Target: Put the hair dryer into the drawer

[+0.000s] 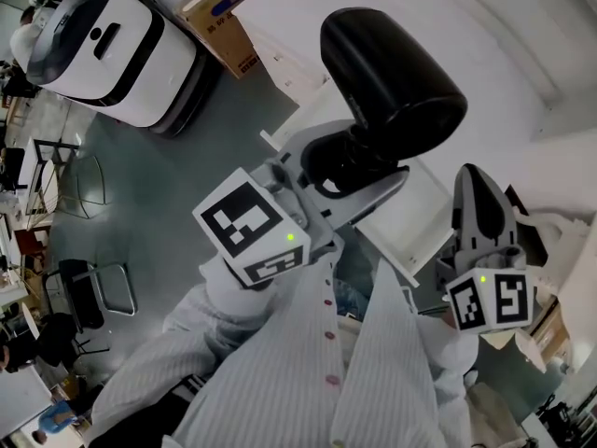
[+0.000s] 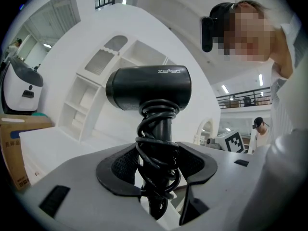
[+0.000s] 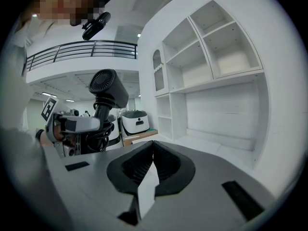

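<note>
White built-in shelving (image 3: 211,57) lines the room. The left gripper (image 2: 156,170) clenches its jaws on the black plastic hair dryer (image 2: 149,88), barrel at twelve o'clock. Its coiled cord (image 2: 155,129) may let it slip. The right gripper (image 3: 153,172) has its jaws pressed together, empty.

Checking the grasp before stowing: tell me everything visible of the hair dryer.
The hair dryer is matte black plastic by its look: a short fat barrel lying level atop a straight handle, with a vented grille at its back. Its black cord is wound around the handle. The left gripper holds it upright in the air, claw shut on the wrapped handle.
</note>
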Tool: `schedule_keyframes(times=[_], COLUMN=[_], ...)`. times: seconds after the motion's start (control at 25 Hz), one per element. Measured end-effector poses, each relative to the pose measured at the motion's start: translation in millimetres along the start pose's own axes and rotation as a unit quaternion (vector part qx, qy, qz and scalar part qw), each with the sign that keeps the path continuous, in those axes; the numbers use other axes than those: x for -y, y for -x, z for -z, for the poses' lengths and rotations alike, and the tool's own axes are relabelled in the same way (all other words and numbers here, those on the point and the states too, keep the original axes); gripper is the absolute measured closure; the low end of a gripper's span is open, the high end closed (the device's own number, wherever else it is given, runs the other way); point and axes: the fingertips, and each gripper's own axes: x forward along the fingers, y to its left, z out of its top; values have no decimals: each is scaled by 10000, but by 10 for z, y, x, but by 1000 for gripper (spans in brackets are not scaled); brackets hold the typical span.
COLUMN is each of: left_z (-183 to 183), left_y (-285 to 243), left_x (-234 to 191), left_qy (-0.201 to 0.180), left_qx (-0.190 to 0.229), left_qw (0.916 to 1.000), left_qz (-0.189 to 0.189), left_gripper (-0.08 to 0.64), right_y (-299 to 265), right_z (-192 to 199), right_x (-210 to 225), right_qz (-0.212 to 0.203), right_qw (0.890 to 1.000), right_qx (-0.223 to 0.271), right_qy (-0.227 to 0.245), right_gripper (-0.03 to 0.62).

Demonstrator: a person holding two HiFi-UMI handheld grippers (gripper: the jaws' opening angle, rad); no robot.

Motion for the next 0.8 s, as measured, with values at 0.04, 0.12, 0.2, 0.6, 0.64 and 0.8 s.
schedule_keyframes(times=[0.04, 0.12, 0.2, 0.6, 0.64, 0.8], left_z=[4, 0, -13, 74, 105, 243], left_y=[-13, -38, -47, -81, -91, -141], left_x=[-8, -31, -59, -319, -335, -391], left_qy=[-5, 1, -2, 8, 19, 37], left_qx=[-26, -68, -116, -403, -436, -592], left_qw=[10000, 10000, 9998, 9983, 9980, 9968], left_qz=[13, 61, 134, 429, 456, 528], left_gripper=[321, 321, 321, 321, 321, 321], right_y=[-13, -43, -72, -235, -236, -223], right_z=[5, 14, 19, 103, 122, 215], right_x=[5, 6, -1, -31, -21, 35], right_qz=[4, 23, 67, 362, 391, 516], right_qw=[10000, 10000, 9999, 9990, 9988, 9979], right_qx=[-4, -19, -38, -132, -145, -216], right_qy=[-18, -45, -80, -243, -256, -317], right_gripper=[581, 581, 580, 581, 581, 581])
